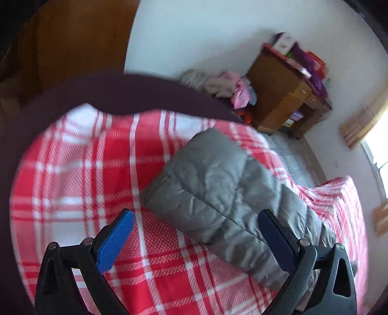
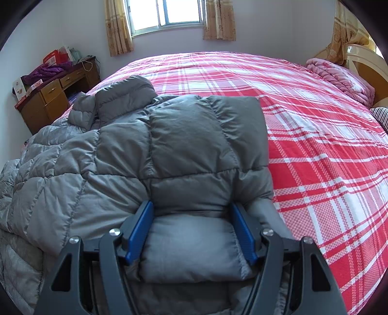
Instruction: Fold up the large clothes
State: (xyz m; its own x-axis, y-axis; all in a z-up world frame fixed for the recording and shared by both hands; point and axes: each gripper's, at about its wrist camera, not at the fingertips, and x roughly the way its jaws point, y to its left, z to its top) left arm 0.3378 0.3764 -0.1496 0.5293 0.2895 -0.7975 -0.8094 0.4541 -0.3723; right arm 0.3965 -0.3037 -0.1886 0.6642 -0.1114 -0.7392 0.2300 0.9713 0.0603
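Note:
A grey padded jacket (image 2: 150, 145) lies on a bed with a red and white plaid sheet (image 2: 315, 145). In the right wrist view my right gripper (image 2: 191, 208) has its blue pads (image 2: 140, 230) on both sides of a puffy fold of the jacket, pressed against it. In the left wrist view the jacket (image 1: 218, 189) lies as a folded grey bundle on the plaid sheet (image 1: 84, 169). My left gripper (image 1: 196, 215) is wide open above the sheet, its right finger (image 1: 276, 237) over the jacket's edge and holding nothing.
A wooden desk (image 2: 55, 94) with purple cloth and boxes stands at the left wall; it also shows in the left wrist view (image 1: 286, 97). A pink folded quilt (image 2: 339, 77) lies by the headboard. A window with curtains (image 2: 167, 14) is behind the bed. A dark maroon sleeve (image 1: 97, 94) crosses the left view.

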